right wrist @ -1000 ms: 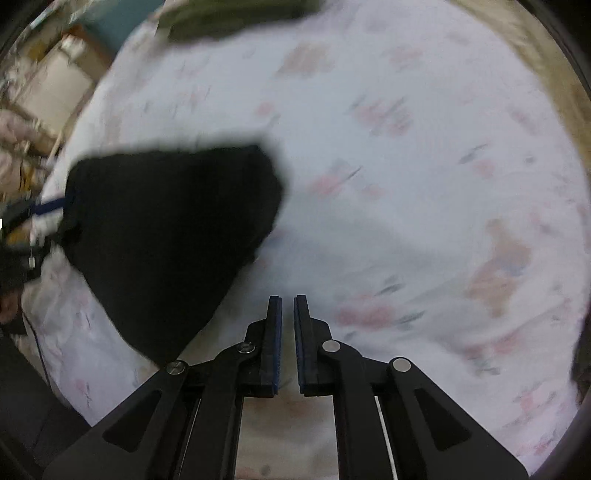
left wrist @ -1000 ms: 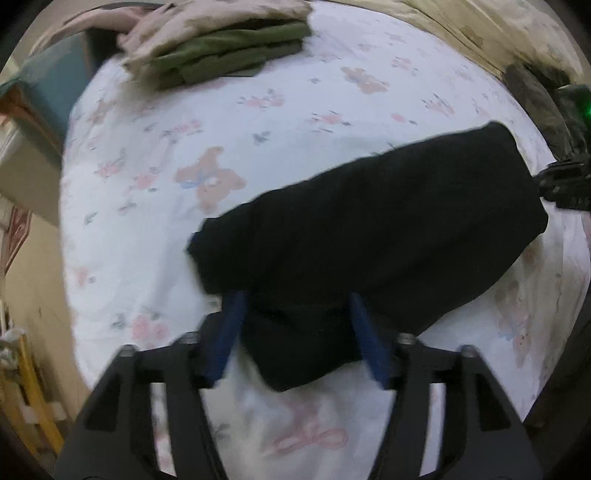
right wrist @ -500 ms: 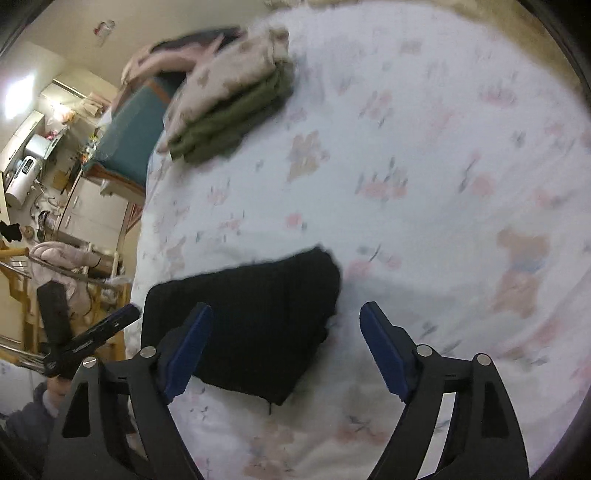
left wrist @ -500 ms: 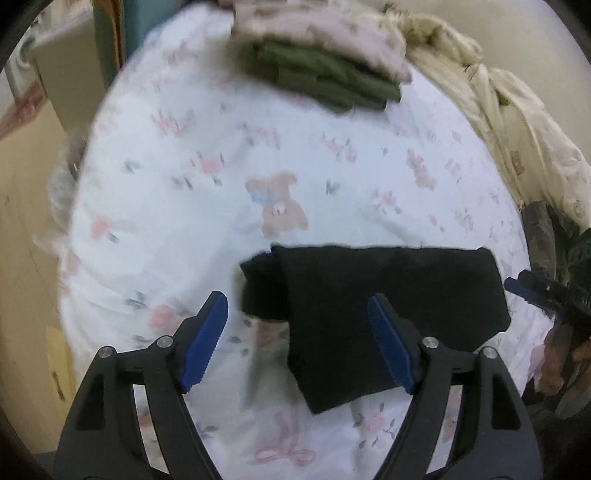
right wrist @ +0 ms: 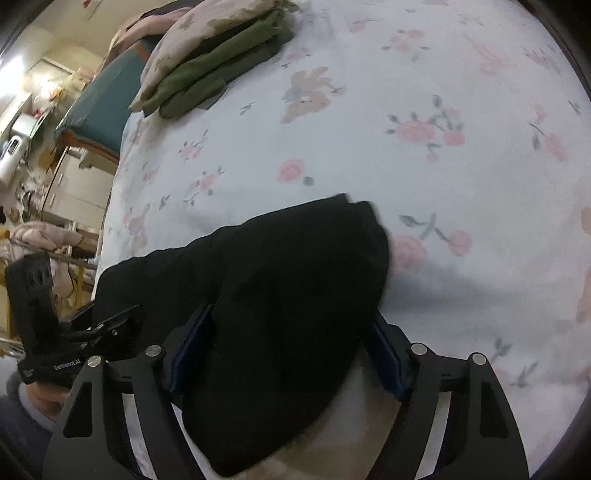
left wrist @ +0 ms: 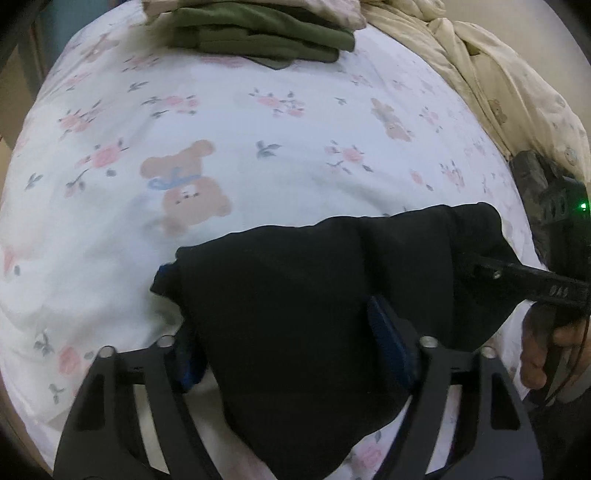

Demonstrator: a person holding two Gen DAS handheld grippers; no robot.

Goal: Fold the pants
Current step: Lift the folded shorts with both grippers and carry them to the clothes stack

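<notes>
Black folded pants [left wrist: 314, 295] lie on the flowered white bed sheet [left wrist: 258, 147] near its front edge; they also show in the right wrist view [right wrist: 280, 295]. My left gripper [left wrist: 291, 350] is open, its blue-padded jaws straddling the left part of the bundle. My right gripper [right wrist: 284, 350] is open, its jaws straddling the right end. Cloth lies between the fingers of both, and neither is closed on it. The right gripper shows in the left wrist view [left wrist: 517, 280], the left gripper in the right wrist view [right wrist: 92, 325].
A stack of folded olive and pink floral clothes [left wrist: 258, 33] sits at the far end of the bed [right wrist: 221, 62]. A cream quilt [left wrist: 498, 85] is bunched along the right side. Beyond the bed's left edge are a teal surface [right wrist: 99, 103] and cabinets.
Both grippers moved down and in over the black pants, so the bundle now lies between each pair of open jaws. The right gripper, shut one second ago, opened before that.
</notes>
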